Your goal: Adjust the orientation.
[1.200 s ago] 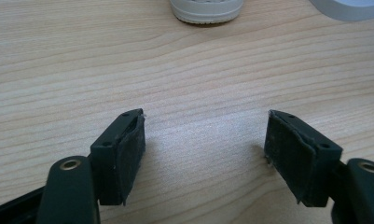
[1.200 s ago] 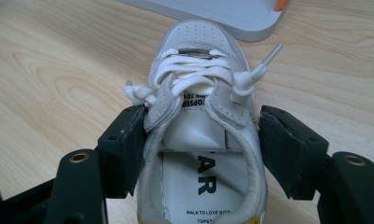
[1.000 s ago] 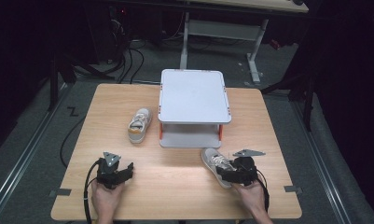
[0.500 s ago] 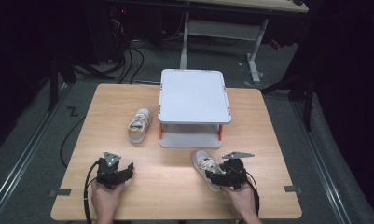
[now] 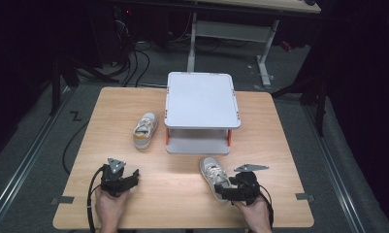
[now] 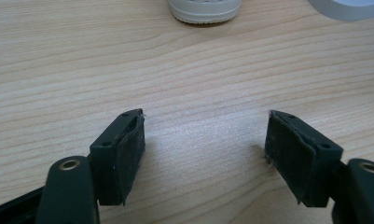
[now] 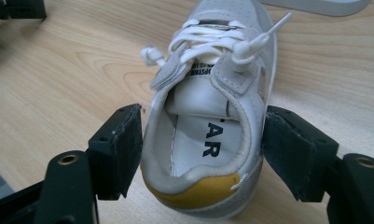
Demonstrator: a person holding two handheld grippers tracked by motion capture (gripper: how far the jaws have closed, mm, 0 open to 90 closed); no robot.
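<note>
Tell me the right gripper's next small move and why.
Probably close the jaws on the heel. In the right gripper view the right gripper stands open, its jaws on either side of the near sneaker's heel, seemingly touching it on both sides but not squeezing. The left gripper sits open over bare table.

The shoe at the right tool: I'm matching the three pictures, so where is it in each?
High view: the shoe lies bottom centre-right, heel at the right tool.
Left gripper view: not this shoe; the toe at the top edge looks like the other shoe.
Right gripper view: centre, heel between the jaws.
Shared landmark: the wooden table.
</note>
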